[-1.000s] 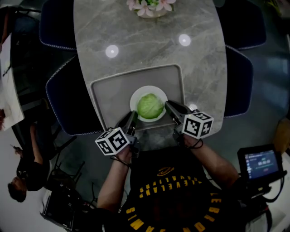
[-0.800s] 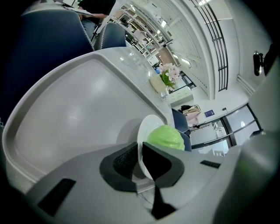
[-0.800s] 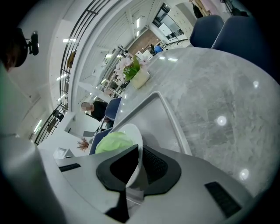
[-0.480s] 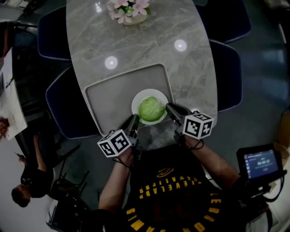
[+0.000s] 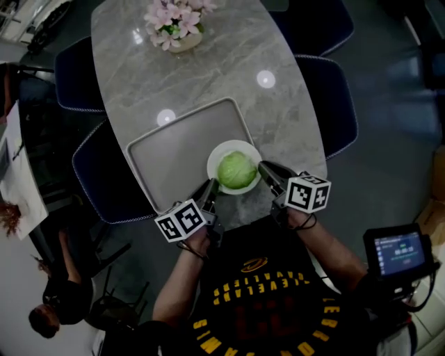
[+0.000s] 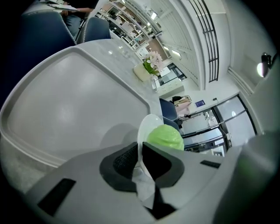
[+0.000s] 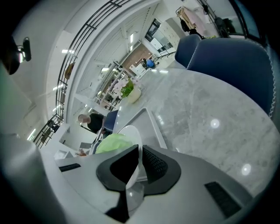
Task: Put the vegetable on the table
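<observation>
The cabbage (image 5: 236, 170) sits on a white plate (image 5: 249, 150) just below the middle of the head view. It is over the near right corner of the grey tray (image 5: 174, 149). A second ago the plate lay at the middle of the tray's near edge, well inside the rim. Now it overlaps that rim and reaches toward the bare marble of the table (image 5: 278, 111) to the right. The whole view has also swung, so the tray lies slanted across the frame.

I judge that the plate has been lifted and is being carried sideways off the tray. The setting down on the table is still to come.

The cabbage is a round ball with no clear long axis. No stalk end or tip can be made out. Its dome faces up, and the plate looks roughly level under it.

The left gripper (image 5: 211, 189) holds the plate at its lower left. Its view shows the jaws nearly together, pinching the thin white rim. The right gripper (image 5: 266, 170) holds the opposite edge at the right, and its jaws clamp the rim the same way.

Farther off, a pot of pink flowers (image 5: 170, 21) stands at the upper left of the table. Dark blue chairs (image 5: 334, 111) flank both sides.
</observation>
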`<action>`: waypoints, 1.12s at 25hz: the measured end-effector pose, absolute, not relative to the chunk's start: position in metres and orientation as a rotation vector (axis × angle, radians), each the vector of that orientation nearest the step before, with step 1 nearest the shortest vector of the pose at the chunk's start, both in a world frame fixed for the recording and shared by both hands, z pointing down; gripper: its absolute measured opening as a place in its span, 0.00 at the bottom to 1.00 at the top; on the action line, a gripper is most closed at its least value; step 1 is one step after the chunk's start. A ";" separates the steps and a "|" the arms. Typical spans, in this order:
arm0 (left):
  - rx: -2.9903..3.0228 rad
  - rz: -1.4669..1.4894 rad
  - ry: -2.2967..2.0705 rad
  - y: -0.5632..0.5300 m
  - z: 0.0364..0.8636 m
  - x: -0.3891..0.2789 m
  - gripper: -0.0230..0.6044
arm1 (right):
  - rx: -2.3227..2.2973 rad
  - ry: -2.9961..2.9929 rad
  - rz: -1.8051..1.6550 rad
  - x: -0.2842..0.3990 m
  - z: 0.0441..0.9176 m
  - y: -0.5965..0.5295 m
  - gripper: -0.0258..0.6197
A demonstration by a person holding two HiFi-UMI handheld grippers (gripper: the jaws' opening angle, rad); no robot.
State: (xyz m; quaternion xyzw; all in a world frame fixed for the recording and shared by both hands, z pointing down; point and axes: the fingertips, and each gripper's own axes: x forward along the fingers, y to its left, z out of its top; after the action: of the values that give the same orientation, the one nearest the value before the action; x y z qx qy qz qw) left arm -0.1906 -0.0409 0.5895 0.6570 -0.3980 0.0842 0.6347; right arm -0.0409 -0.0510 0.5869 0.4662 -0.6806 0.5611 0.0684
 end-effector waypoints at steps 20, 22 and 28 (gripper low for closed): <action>1.547 0.262 -0.858 -0.004 0.578 -0.038 0.09 | 1.464 -2.052 1.705 0.110 0.572 -0.013 0.09; 1.543 0.263 -0.860 -0.002 0.581 -0.020 0.09 | 1.454 -2.052 1.702 0.129 0.574 -0.012 0.09; 1.535 0.287 -0.873 -0.005 0.592 0.027 0.09 | 1.433 -2.048 1.731 0.175 0.586 -0.016 0.09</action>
State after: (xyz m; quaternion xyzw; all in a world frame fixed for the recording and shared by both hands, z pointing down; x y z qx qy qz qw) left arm 0.0269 -0.0051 0.5920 0.6691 -0.3804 0.1249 0.6261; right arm 0.1754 -0.0159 0.5855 0.4708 -0.6727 0.5685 0.0505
